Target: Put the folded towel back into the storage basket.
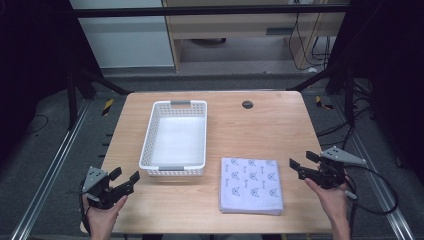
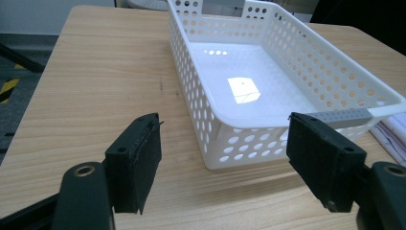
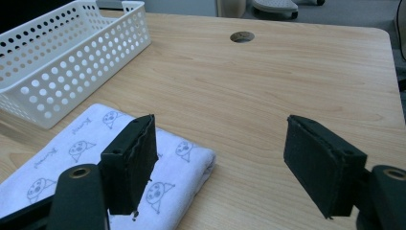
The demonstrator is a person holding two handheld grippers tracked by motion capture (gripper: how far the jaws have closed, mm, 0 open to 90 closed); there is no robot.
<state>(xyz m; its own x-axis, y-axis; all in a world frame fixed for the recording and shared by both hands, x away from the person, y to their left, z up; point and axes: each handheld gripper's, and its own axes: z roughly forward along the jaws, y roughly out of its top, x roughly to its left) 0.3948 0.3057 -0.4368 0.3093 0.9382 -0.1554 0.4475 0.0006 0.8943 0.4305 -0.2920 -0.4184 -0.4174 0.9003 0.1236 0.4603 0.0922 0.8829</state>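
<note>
A white perforated basket [image 1: 173,172] stands empty on the wooden table, left of centre. A folded white cloth [image 1: 250,185] with small blue prints lies at the front, right of the basket. My left gripper [image 1: 125,176] is held at the front left corner, open, nothing between its jaws, pointing at the basket's near end [image 2: 249,143]. My right gripper [image 1: 303,160] hovers at the right edge, open and empty, just right of the cloth [image 3: 95,153]. The basket's side wall [image 3: 62,72] is at the upper left of the right gripper view.
A round dark grommet hole [image 1: 247,104] sits near the table's far edge. Bare tabletop [image 1: 250,130] lies between basket and right edge. Black frame bars and cables surround the table; a wooden cabinet [image 1: 240,25] stands beyond.
</note>
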